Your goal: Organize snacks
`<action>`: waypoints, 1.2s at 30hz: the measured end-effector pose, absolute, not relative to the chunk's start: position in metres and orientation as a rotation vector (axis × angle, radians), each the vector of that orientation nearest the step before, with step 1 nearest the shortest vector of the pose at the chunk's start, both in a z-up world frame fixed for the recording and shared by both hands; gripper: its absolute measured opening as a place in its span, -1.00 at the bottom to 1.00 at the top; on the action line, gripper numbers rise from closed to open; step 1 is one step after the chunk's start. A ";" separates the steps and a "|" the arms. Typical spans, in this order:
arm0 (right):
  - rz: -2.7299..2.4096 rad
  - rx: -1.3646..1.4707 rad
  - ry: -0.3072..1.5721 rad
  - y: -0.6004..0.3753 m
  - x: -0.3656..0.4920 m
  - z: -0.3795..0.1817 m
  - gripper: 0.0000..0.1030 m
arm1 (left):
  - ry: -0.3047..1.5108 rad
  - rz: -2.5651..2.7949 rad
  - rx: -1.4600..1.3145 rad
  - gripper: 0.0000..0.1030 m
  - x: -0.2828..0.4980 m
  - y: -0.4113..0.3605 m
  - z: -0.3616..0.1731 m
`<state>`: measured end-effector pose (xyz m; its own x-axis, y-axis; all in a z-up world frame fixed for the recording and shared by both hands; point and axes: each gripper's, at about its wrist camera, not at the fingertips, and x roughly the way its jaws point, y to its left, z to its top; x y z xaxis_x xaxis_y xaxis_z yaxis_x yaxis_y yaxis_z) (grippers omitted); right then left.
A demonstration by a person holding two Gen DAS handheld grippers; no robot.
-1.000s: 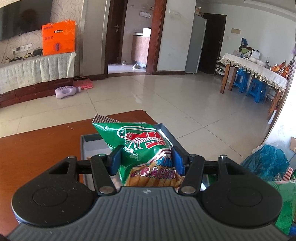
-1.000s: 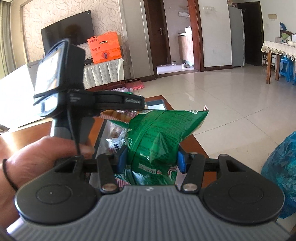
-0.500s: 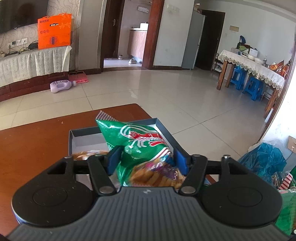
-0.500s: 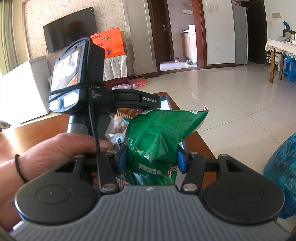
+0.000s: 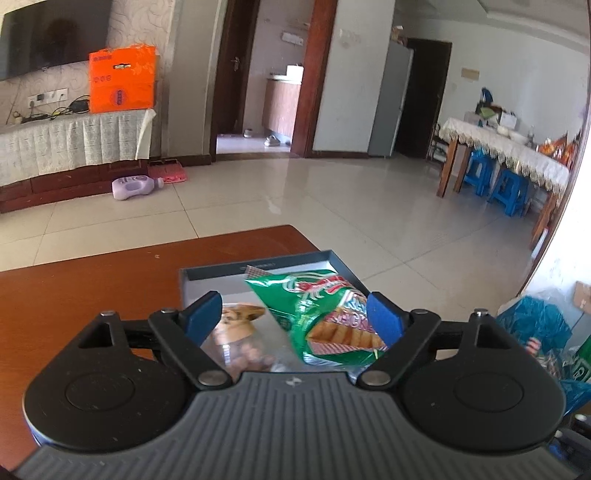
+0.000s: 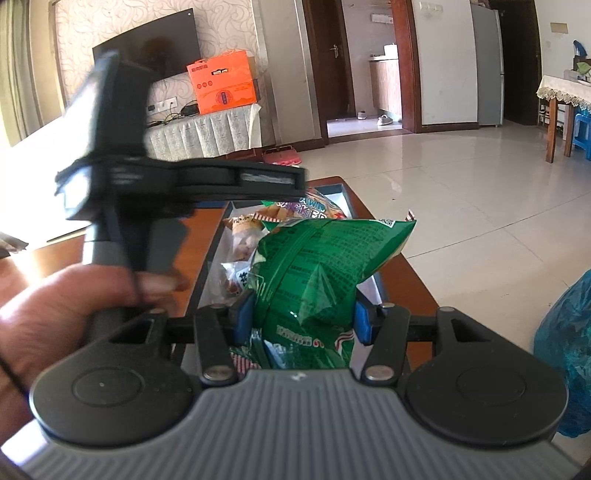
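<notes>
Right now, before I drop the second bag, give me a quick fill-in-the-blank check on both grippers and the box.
1. The left gripper has its jaws ____.
2. The right gripper is shut on a ____ snack bag.
3. The prawn cracker bag lies in the grey ____ on the wooden table.
4. The carton beside the TV is ____.

Missing words: open; green; box; orange
</notes>
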<state>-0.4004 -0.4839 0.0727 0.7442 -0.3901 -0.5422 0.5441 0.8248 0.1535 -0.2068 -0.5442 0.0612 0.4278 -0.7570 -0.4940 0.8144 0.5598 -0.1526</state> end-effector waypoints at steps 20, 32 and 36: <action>-0.445 0.110 0.581 -0.459 -0.367 0.059 0.56 | 0.415 -0.871 0.086 0.99 -0.266 -0.397 0.100; -0.498 0.160 0.539 -0.450 -0.400 0.081 0.56 | 0.409 -0.799 0.002 0.99 -0.317 -0.328 0.109; -0.556 0.207 0.514 -0.447 -0.418 0.086 0.56 | 0.420 -0.816 0.068 0.99 -0.332 -0.322 0.110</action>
<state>-0.4180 -0.4475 0.0859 0.7276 -0.4506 -0.5172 0.5515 0.8327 0.0504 -0.3322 -0.3223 0.1098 0.6075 -0.6924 -0.3893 0.7191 0.6875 -0.1007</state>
